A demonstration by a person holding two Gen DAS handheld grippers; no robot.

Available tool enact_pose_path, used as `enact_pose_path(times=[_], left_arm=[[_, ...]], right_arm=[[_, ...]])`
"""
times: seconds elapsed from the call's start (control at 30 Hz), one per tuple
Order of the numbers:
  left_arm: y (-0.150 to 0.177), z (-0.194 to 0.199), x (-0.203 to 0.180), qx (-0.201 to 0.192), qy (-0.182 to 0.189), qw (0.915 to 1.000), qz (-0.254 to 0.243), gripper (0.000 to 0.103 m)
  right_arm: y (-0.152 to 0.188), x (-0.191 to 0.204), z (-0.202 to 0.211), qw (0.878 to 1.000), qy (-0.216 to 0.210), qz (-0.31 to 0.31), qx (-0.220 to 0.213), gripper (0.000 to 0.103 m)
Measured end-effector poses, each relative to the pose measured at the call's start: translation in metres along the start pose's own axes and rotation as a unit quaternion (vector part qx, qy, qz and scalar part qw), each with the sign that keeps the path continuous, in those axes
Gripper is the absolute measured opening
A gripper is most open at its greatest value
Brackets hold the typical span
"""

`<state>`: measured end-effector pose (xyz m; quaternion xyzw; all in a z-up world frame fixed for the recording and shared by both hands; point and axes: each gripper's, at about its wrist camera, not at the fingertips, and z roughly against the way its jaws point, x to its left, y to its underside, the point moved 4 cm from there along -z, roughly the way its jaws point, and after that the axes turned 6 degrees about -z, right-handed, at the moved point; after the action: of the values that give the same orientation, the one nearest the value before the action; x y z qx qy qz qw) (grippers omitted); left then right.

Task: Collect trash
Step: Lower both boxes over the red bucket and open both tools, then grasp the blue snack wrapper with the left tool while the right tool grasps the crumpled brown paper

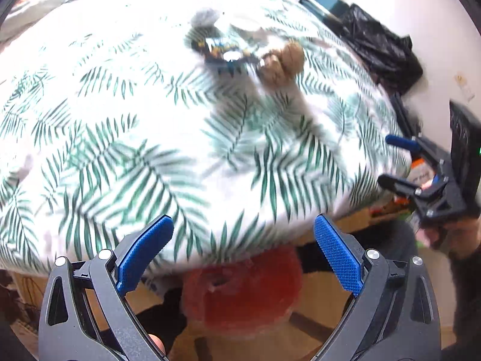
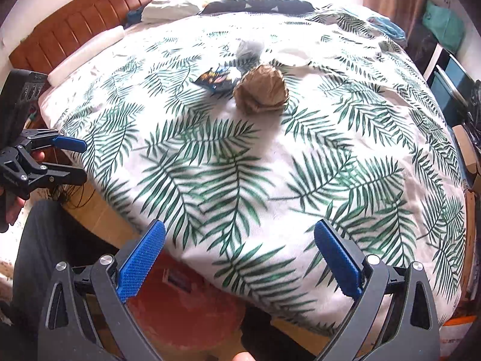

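Two grippers hang in front of us at the foot edge of a bed (image 2: 300,180), both with their blue pads spread wide and nothing between them. Our left gripper (image 1: 243,252) sits over the near edge of the palm-leaf bedspread (image 1: 120,135); our right gripper (image 2: 240,255) hovers over the same edge further along.

Toward the middle of the bed we see the trash lying in a small cluster: a crumpled brown paper ball (image 2: 261,90), a dark snack wrapper (image 2: 215,79) just beside it on the headboard side, and behind them a clear plastic scrap (image 2: 249,49) and something white and flat (image 2: 293,57), too washed out to name. All of it lies well apart from both grippers.

Beyond the far edge we see pillows (image 2: 177,6) against a brown wooden headboard (image 2: 81,27). Below the near edge, on the wood floor, stands a red fuzzy stool (image 1: 243,288). A black plastic bag (image 1: 378,48) rests off the bed's side by the white wall (image 1: 421,15).
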<state>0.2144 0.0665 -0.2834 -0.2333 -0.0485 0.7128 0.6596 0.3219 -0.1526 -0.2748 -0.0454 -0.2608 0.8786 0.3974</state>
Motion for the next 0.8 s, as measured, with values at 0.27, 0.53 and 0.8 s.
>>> enact_pose_path(times=[0.27, 0.53, 0.8], left_arm=[[-0.087, -0.017, 0.03, -0.033, 0.026, 0.9968, 0.068, 0.097], [-0.141, -0.044, 0.054, -0.044, 0.045, 0.9917, 0.112, 0.097], [-0.177, -0.091, 0.071, -0.022, 0.028, 0.9921, 0.121, 0.095]], right_arm=[[-0.051, -0.007, -0.016, 0.998, 0.022, 0.011, -0.049, 0.098], [-0.084, -0.009, -0.044, 0.997, 0.022, 0.021, -0.064, 0.098], [-0.106, -0.009, -0.073, 0.997, 0.016, 0.028, -0.073, 0.098]])
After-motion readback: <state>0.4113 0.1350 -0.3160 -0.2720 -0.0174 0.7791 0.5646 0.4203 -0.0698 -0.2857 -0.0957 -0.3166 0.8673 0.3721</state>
